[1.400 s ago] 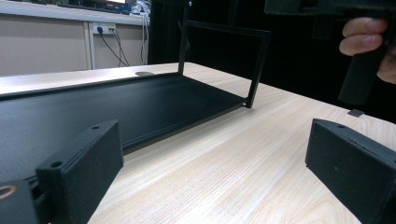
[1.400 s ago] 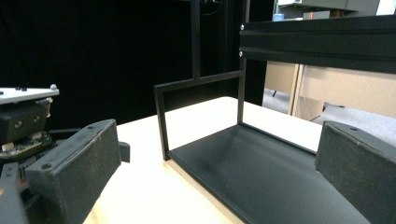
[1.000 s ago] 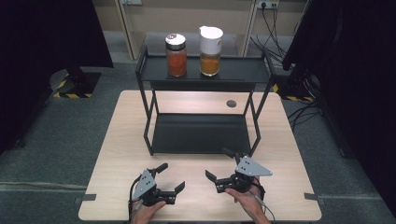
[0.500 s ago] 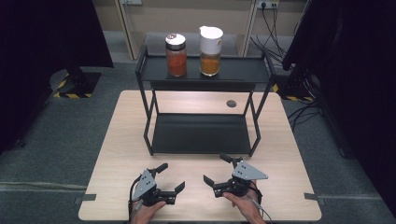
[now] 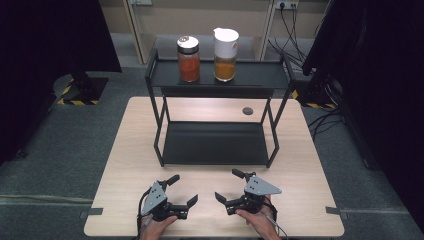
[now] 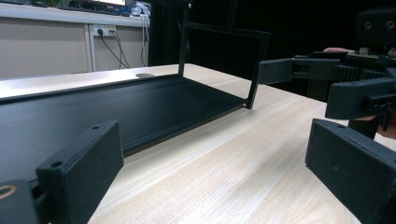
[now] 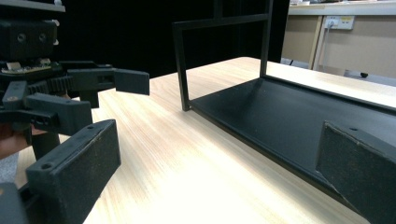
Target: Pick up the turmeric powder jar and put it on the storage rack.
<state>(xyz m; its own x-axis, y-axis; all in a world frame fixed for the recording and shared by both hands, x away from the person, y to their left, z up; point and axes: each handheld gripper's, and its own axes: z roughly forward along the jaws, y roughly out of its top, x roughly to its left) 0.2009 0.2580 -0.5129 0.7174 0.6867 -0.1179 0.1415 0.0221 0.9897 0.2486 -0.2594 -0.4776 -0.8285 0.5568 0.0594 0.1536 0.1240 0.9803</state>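
My left gripper [image 5: 183, 190] rests near the table's front edge, open, with nothing between its jaws. My right gripper [image 5: 226, 185] sits beside it to the right, also open and empty, and the two point inward at each other. In the left gripper view, my own left gripper [image 6: 215, 172] has its jaws wide apart over bare wood, with the right gripper [image 6: 327, 88] ahead at the right. The right gripper view has my right gripper [image 7: 217, 165] with jaws just as wide, and the left gripper [image 7: 70, 93] at the left.
A black two-tier rack [image 5: 215, 142] stands mid-table beyond both grippers. Its top shelf carries a jar of red-orange powder [image 5: 188, 60] and a white-lidded jar [image 5: 226, 48]. A round grommet [image 5: 247, 111] is set into the tabletop [image 5: 130, 165] behind the rack.
My right gripper has shifted slightly left and toward the near edge. The left gripper has stayed put.
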